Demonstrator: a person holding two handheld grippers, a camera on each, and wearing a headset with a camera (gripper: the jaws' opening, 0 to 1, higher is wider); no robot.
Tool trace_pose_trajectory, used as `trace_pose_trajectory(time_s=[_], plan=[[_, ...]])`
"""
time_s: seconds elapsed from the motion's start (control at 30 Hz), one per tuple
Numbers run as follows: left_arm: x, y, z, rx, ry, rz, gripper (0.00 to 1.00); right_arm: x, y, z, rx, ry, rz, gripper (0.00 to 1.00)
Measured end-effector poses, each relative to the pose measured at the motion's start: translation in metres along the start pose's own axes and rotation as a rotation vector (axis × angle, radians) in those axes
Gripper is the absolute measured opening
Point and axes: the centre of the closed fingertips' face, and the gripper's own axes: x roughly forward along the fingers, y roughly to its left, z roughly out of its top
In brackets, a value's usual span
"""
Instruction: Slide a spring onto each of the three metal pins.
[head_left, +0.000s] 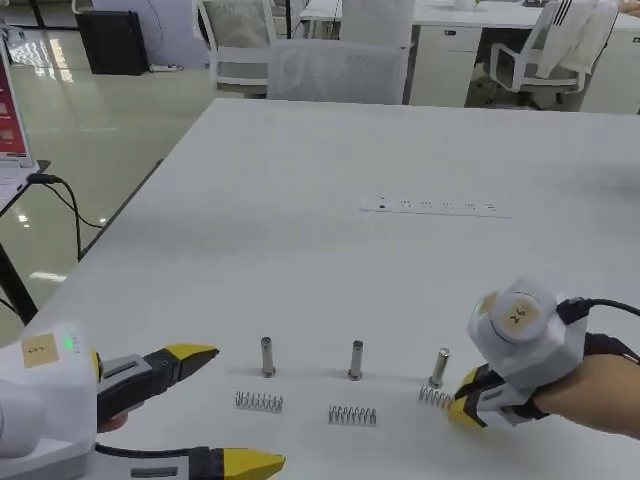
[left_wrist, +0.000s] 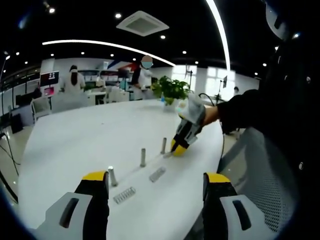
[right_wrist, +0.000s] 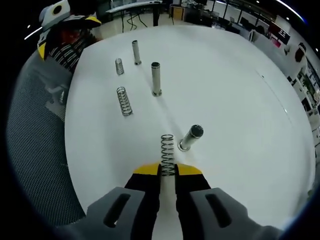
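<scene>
nearest spring (right_wrist: 167, 145): flat on the surface (right_wrist: 235, 85), dead ahead of the right hand-held gripper (right_wrist: 168, 171), near end tucked between the jaw tips

long axis: in line with the jaws, pointing straight away, free end out front

right hand-held gripper state: pinched down on that near end, jaws almost together, looks like a real grip

nearest pin (right_wrist: 190, 136): just beside the spring's free end, a bit right of the jaw line, standing upright, bare

the bit that matters: spring lying down, pin standing up, so probably needs tipping on end and lining up over the pin top before sliding down

left hand-held gripper (left_wrist: 155, 178): wide open, holding nothing, off at the other end of the row, well apart from this spring; right one way nearer

rest of the row: middle pin (right_wrist: 156, 78) and far pin (right_wrist: 135, 52) further ahead of the right hand-held gripper, both bare, with middle spring (right_wrist: 123, 101) and far spring (right_wrist: 119, 66) flat beside them

progress guess: none of three on yet

risk guess: gripped by one end only, so could flop or pop out mid-tilt
</scene>
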Motion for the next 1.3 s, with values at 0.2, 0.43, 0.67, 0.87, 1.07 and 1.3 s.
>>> trace_pose_trajectory(time_s=[0.2,0.43,0.67,0.87,1.07,1.3], plan=[[0.001,-0.004,0.008,0.017,-0.008,-0.017,0.72,-0.007,0.008,0.0,-0.008,0.001,0.01,0.07],[0.006,-0.01,0.017,0.039,-0.015,-0.054,0.69,-0.031,0.02,0.007,0.001,-0.033,0.034,0.07],[0.016,-0.017,0.028,0.07,-0.019,-0.109,0.64,-0.059,0.036,0.027,-0.04,-0.085,0.075,0.07],[0.027,-0.025,0.037,0.105,-0.009,-0.177,0.56,-0.072,0.055,0.054,-0.089,-0.142,0.098,0.07],[0.039,-0.035,0.039,0.12,0.006,-0.231,0.5,-0.082,0.075,0.076,-0.151,-0.175,0.136,0.07],[0.05,-0.05,0.036,0.117,0.025,-0.279,0.45,-0.091,0.096,0.093,-0.21,-0.193,0.165,0.07]])
